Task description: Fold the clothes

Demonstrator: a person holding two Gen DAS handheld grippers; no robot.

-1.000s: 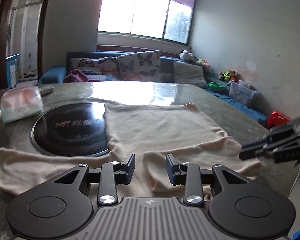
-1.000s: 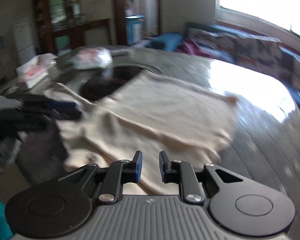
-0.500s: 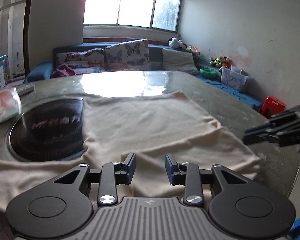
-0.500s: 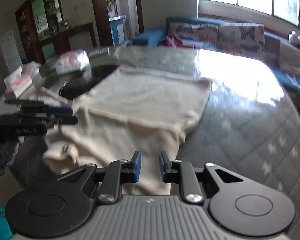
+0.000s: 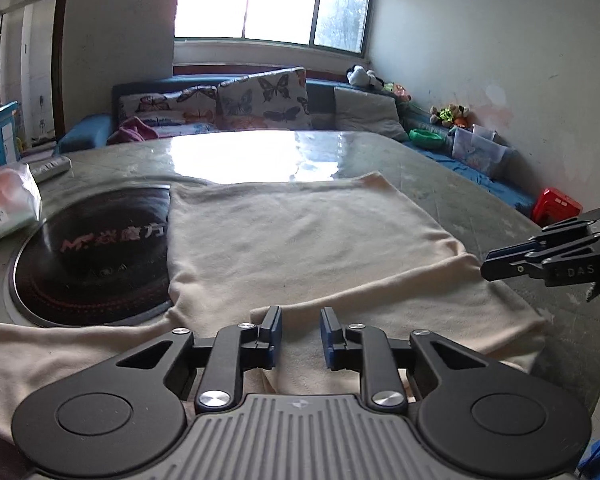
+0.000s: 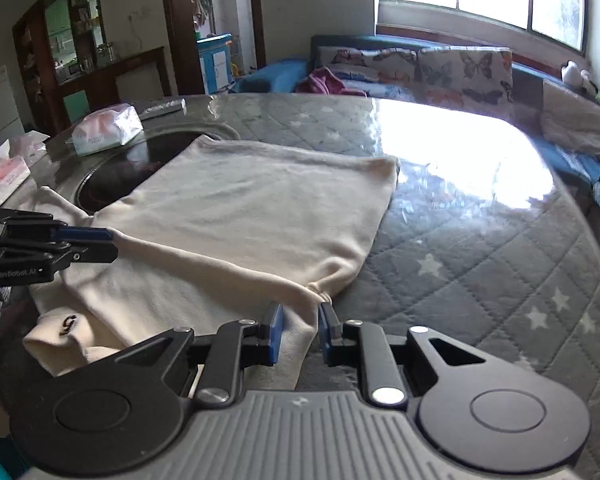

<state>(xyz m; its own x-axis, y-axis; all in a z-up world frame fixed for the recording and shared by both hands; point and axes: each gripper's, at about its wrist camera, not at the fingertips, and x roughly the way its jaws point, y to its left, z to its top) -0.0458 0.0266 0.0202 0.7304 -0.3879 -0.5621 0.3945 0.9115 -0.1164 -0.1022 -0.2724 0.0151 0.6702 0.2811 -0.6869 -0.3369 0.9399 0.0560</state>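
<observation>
The cream shirt [image 5: 300, 240] is being spread flat on the quilted table cover [image 6: 480, 248], partly overlapping the black round cooktop [image 5: 92, 256]. The left gripper [image 5: 300, 334] is being held over the shirt's near edge, fingers apart, nothing clamped. The right gripper [image 6: 300, 330] is being held at the shirt's bunched corner, fingers apart. Beyond the cooktop, a tissue pack [image 5: 4, 204] is being left lying.
</observation>
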